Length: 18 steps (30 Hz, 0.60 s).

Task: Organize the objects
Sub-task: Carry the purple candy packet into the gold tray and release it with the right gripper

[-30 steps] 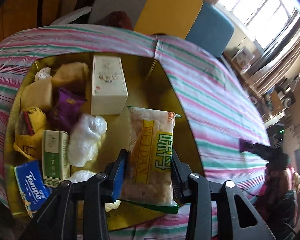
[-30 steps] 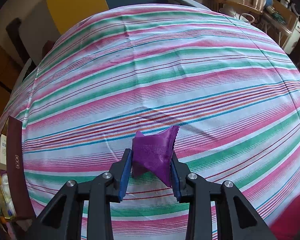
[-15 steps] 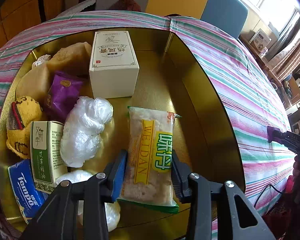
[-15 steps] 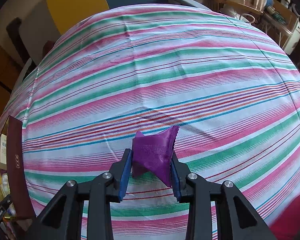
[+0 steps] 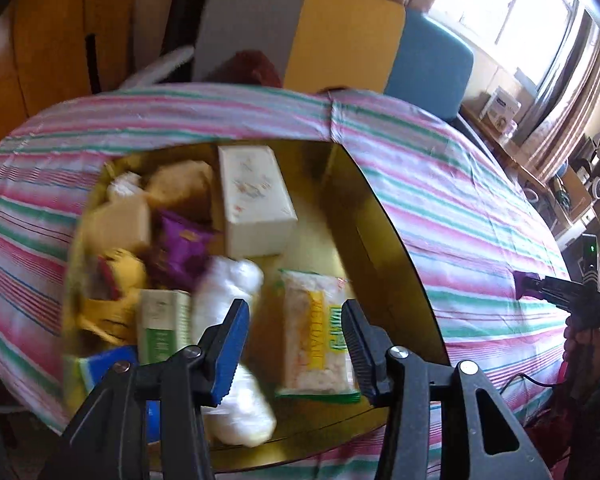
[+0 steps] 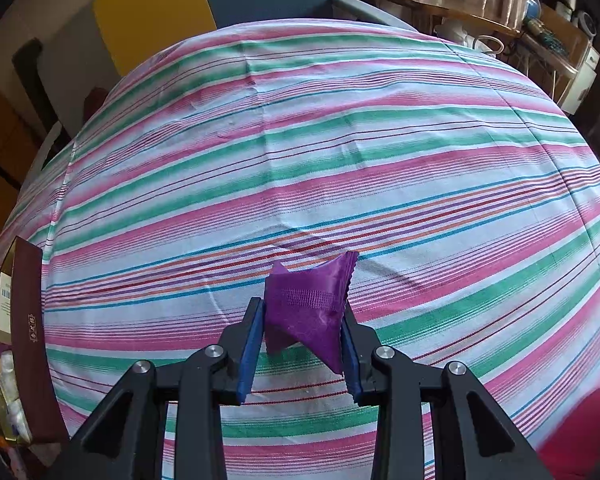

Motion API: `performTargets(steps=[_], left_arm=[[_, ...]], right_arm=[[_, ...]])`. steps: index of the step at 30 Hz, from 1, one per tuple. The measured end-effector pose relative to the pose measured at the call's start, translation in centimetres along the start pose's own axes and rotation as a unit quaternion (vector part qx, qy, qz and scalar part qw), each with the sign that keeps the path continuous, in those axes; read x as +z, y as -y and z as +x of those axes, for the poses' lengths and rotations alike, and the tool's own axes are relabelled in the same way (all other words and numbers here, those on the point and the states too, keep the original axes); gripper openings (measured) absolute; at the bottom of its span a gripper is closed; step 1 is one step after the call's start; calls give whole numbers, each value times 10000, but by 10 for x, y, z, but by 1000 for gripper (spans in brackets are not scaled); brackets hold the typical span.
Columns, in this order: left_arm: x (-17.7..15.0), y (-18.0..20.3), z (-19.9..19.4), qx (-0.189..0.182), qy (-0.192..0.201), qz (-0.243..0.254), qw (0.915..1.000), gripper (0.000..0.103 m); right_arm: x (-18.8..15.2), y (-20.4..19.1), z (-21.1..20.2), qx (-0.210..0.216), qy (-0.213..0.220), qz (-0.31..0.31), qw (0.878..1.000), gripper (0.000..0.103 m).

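Striped tablecloth [image 6: 340, 152] — gold box [image 5: 364, 216] — curtained window [image 5: 540, 16].

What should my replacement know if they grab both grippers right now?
Left gripper: jaws opening, nothing pinched; the yellow-and-green snack pack lies below them on the floor of the gold box.
Right gripper: shut on the purple sachet, held over the striped cloth, away from the box.
Done: snack pack is in the box beside the white carton, a white plastic bag and other packets.
Left: bring the purple sachet over to the box and let go; pull the left gripper clear first.
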State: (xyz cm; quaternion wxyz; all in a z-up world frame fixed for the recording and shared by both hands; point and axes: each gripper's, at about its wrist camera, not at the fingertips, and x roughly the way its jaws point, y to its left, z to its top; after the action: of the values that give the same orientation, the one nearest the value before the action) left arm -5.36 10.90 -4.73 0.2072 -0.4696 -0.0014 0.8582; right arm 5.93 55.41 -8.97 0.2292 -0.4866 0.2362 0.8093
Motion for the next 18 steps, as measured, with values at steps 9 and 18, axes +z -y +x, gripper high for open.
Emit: performTargets(steps=[9, 18], left_arm=[[-4, -61, -38, 453, 471, -405, 9970, 48], [-14, -85, -45, 306, 584, -638, 9958, 48]], right_arm=[[-10, -73, -52, 626, 460, -607, 9951, 35], [-77, -281, -98, 2009, 411, -2775, 9386, 35]])
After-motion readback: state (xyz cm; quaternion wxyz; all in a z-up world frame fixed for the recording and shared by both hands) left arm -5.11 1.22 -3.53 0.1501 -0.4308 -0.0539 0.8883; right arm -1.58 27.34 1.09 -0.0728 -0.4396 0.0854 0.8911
